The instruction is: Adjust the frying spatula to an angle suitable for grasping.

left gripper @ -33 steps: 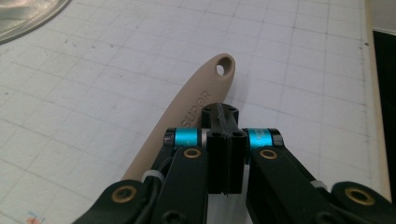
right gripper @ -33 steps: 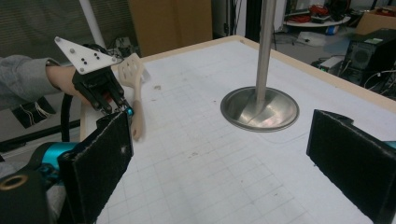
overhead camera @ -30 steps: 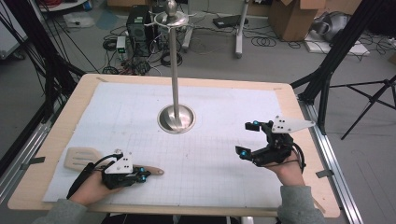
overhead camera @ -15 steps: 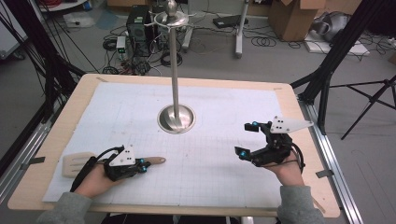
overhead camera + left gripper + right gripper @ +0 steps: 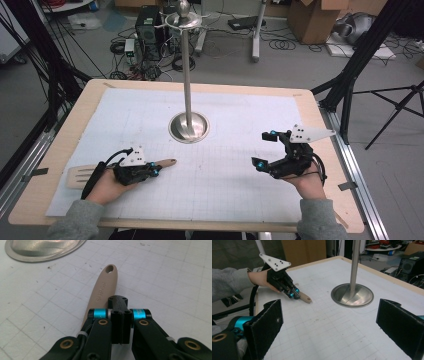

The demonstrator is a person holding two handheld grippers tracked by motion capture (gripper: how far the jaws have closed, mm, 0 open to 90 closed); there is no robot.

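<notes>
Left tongs [image 5: 156,170] closed, jaws pressed together above the handle of a tan slotted spatula [image 5: 85,175]; in the left gripper view [image 5: 120,315] the 2 black pads meet with no gap, the handle [image 5: 102,293] running out underneath and ahead of them, hanging hole at its far tip. Cannot tell whether the pads pinch the handle or merely sit on top of it. Held low over the desk [image 5: 65,135], near its front left corner, pointing toward the middle. Spatula lying flat on the white gridded mat [image 5: 235,165], slotted blade toward the left edge behind the hand, handle end poking out past the jaw tips toward the centre.

Right tongs [image 5: 267,150] spread wide, nothing between the jaws; in the right gripper view [image 5: 329,322] the 2 padded fingers [image 5: 265,322] standing far apart at either side, bare mat between them. Held over the right side of the desk, well apart from the spatula, aimed across toward the left hand.

Between and beyond both hands, a metal stand [image 5: 189,126]: round dished base resting on the mat, thin upright pole rising from its centre to a small ring and knob at the top. Base near the spatula handle's tip yet clear of it. Also seen from the right gripper view, left tongs [image 5: 294,293] with the grey 3-cornered plate on top, the spatula tip [image 5: 306,298] just ahead.
</notes>
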